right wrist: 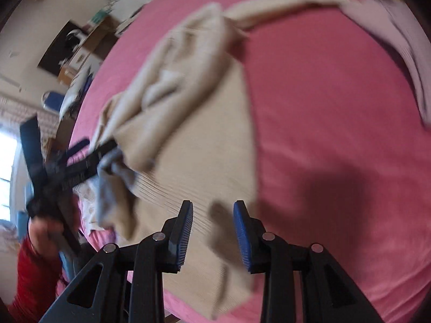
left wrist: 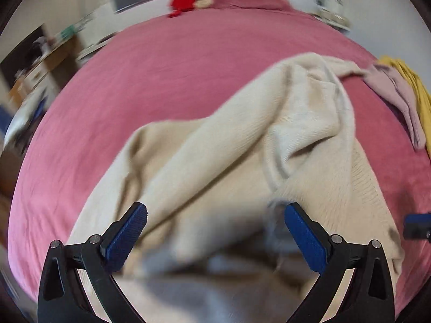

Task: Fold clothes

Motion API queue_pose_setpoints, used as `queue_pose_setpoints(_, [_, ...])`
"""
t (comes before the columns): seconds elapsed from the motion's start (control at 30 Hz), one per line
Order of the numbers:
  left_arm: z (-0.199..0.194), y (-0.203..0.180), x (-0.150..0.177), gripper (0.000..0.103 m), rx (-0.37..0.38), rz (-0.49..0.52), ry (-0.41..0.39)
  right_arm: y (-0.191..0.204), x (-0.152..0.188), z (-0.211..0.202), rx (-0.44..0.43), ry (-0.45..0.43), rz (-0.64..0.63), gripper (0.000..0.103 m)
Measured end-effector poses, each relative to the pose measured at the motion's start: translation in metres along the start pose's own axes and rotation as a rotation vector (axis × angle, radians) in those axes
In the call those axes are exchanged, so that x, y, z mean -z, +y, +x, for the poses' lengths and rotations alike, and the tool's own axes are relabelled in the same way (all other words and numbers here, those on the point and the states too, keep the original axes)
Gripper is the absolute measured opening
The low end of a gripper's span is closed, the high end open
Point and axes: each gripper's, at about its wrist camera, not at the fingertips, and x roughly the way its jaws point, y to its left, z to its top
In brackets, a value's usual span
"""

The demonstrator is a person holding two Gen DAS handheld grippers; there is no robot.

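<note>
- Cream knit sweater (left wrist: 242,145) lies spread on the pink bedspread (left wrist: 150,80), its body fairly flat with 1 sleeve thrown diagonally across it and the other trailing off toward 1 o'clock in the right wrist view.
- Left tongs (left wrist: 215,231) stand wide open with nothing between the pads; the sweater's near edge sits right under and between them, blurred, probably because the tool is moving.
- Right tongs (right wrist: 212,231) stand part open, gripping nothing, hovering over the sweater's lower body; most of the knit stretches from them toward 11 o'clock.
- Seen from the right wrist, the left tool sits at the sweater's edge at 9 o'clock, beside a grey fabric bit (right wrist: 113,172); whether it touches is unclear.
- Pale pink garment (left wrist: 398,99) and yellow garment (left wrist: 414,88) lie aside at 2 o'clock, likely waiting or set away.
</note>
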Motion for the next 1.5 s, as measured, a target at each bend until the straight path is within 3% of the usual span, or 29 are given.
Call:
queue_pose_setpoints(0.13, [0.034,-0.031,-0.007,0.103,0.031,0.162,0.072,-0.025,0.009,0.002,-0.035,0.004,0.061,0.032])
queue_pose_setpoints(0.17, [0.039,-0.034,-0.006,0.103,0.032,0.154,0.084,-0.029,0.010,0.003,-0.047,0.004,0.070,0.032])
queue_pose_setpoints(0.2, [0.043,-0.036,-0.006,0.096,0.033,0.145,0.097,-0.031,0.011,0.004,-0.057,0.003,0.079,0.032])
queue_pose_setpoints(0.23, [0.045,-0.036,-0.006,0.063,0.069,0.119,0.116,-0.031,0.011,0.003,-0.064,-0.003,0.084,0.032])
queue_pose_setpoints(0.3, [0.040,-0.038,-0.005,0.023,0.168,0.080,0.136,-0.030,0.009,0.002,-0.074,-0.018,0.091,0.032])
queue_pose_setpoints(0.33, [0.038,-0.039,-0.005,0.019,0.218,0.061,0.146,-0.031,0.010,0.001,-0.076,-0.030,0.094,0.032])
queue_pose_setpoints(0.4, [0.029,-0.055,-0.002,0.014,0.186,0.156,0.137,-0.038,0.013,-0.006,-0.101,-0.059,0.105,0.032])
queue_pose_setpoints(0.43, [0.023,-0.060,-0.005,0.009,0.220,0.149,0.127,-0.038,0.010,-0.009,-0.116,-0.075,0.110,0.032])
queue_pose_setpoints(0.67, [-0.022,-0.094,-0.023,0.008,0.452,0.100,0.055,-0.035,-0.002,-0.023,-0.136,-0.188,0.115,0.032])
queue_pose_setpoints(0.73, [-0.048,-0.128,-0.037,0.008,0.518,0.134,0.019,-0.043,-0.001,-0.032,-0.111,-0.234,0.143,0.032])
queue_pose_setpoints(0.87, [-0.068,-0.208,-0.050,0.009,0.667,0.145,0.003,-0.080,0.004,-0.096,0.012,-0.411,0.210,0.032])
queue_pose_setpoints(1.0, [-0.061,-0.303,-0.055,0.024,0.802,0.117,0.098,-0.101,0.006,-0.142,0.140,-0.510,0.241,0.032])
queue_pose_setpoints(1.1, [-0.052,-0.316,-0.044,0.029,0.788,0.109,0.140,-0.109,0.015,-0.153,0.199,-0.499,0.252,0.032])
queue_pose_setpoints(1.13, [-0.053,-0.298,-0.039,0.037,0.784,0.083,0.128,-0.108,0.018,-0.151,0.201,-0.487,0.245,0.032])
queue_pose_setpoints(1.23, [-0.056,-0.245,-0.024,0.044,0.772,0.004,0.094,-0.095,0.020,-0.127,0.086,-0.399,0.177,0.034])
queue_pose_setpoints(1.27, [-0.055,-0.217,-0.018,0.046,0.705,-0.033,0.063,-0.090,0.021,-0.119,0.048,-0.370,0.155,0.034])
queue_pose_setpoints(1.33, [-0.053,-0.161,-0.005,0.065,0.570,-0.108,0.001,-0.067,0.016,-0.090,-0.049,-0.265,0.076,0.034])
queue_pose_setpoints(1.4, [-0.037,-0.110,0.007,0.067,0.347,-0.145,0.018,-0.035,0.007,-0.054,-0.115,-0.147,-0.019,0.034])
queue_pose_setpoints(1.5, [-0.015,-0.064,0.032,0.067,0.228,-0.195,0.097,0.010,-0.011,-0.003,-0.021,-0.037,-0.198,0.034])
